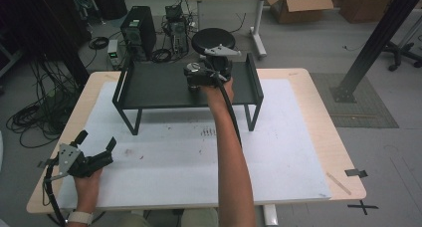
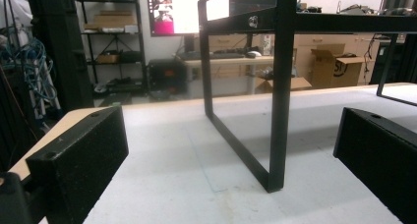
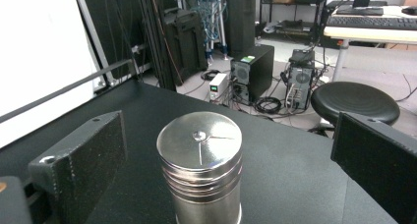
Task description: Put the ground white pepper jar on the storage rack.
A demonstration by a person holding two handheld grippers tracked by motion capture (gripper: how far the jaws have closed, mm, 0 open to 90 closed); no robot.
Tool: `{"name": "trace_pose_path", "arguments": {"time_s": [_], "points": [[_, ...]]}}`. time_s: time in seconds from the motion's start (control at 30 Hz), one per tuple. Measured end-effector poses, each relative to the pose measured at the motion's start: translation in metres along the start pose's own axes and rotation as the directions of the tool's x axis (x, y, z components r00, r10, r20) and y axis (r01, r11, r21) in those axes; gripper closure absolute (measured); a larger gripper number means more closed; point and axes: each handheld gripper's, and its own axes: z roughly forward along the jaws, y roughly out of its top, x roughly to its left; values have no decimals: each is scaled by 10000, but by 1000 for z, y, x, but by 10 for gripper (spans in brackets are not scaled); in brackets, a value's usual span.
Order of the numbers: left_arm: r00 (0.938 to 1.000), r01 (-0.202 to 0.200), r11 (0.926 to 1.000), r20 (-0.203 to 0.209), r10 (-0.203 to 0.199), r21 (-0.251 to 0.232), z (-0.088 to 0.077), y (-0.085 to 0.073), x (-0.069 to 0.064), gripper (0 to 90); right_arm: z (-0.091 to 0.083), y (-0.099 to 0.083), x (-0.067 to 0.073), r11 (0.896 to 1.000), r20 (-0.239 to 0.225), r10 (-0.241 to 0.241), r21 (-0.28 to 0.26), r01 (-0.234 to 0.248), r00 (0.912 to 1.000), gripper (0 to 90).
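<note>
A shiny metal canister (image 3: 199,170) with a ridged lid stands upright on the top of a black metal shelf (image 1: 159,85) at the far middle of the table. My right gripper (image 3: 229,128) is open, one jaw on each side of the canister, with a gap between each pad and its wall. In the high view the right gripper (image 1: 199,73) reaches over the shelf top to the canister (image 1: 193,68). My left gripper (image 1: 97,139) rests open near the table's front left corner with nothing between its jaws. In the left gripper view the left gripper (image 2: 231,135) faces the shelf's leg (image 2: 278,111).
A white mat (image 1: 189,152) covers most of the wooden table (image 1: 318,117). The shelf has raised side rails (image 1: 254,75). A black stool (image 1: 214,38) and computer towers (image 1: 138,25) stand on the floor beyond the table.
</note>
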Motion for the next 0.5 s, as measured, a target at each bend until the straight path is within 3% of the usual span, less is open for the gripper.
{"name": "trace_pose_path", "arguments": {"time_s": [0.5], "points": [[10000,13,10000,-1,-13,-14,0,0,0,3,-25,5,-4,9992,75,-365,-179,366,9993,0]]}}
